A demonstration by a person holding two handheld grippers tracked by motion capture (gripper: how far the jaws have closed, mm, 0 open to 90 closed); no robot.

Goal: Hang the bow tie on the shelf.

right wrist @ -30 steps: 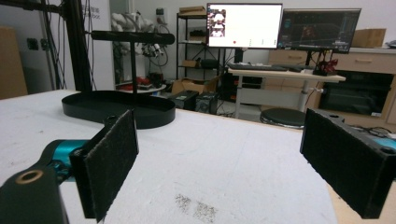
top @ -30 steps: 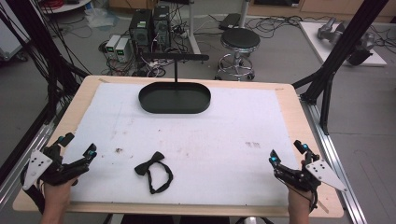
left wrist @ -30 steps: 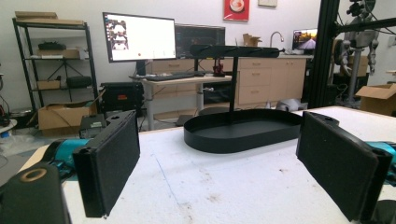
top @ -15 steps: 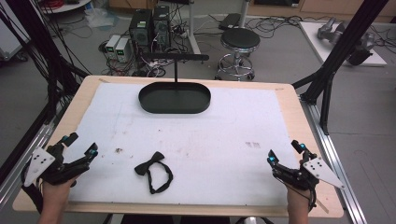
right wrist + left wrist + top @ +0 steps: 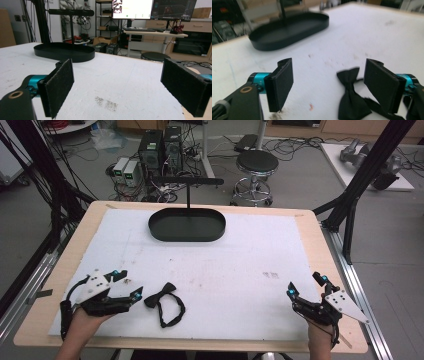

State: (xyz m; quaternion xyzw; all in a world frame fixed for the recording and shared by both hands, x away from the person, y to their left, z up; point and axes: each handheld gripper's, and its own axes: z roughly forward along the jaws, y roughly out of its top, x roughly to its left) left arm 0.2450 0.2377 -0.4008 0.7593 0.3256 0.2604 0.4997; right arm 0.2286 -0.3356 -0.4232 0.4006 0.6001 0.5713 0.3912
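High view: left tool [image 5: 127, 285] has edged nearer the bow tie [image 5: 164, 302].

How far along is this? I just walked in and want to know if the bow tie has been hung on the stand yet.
Nothing looks done: the black bow tie lies flat on the white mat, and the T-bar stand over its oval tray is bare. In hand: the left gripper is open beside the tie, one pad next to it, not gripping. The right gripper is open, holding nothing. Grasping, lifting and hanging presumably remain.
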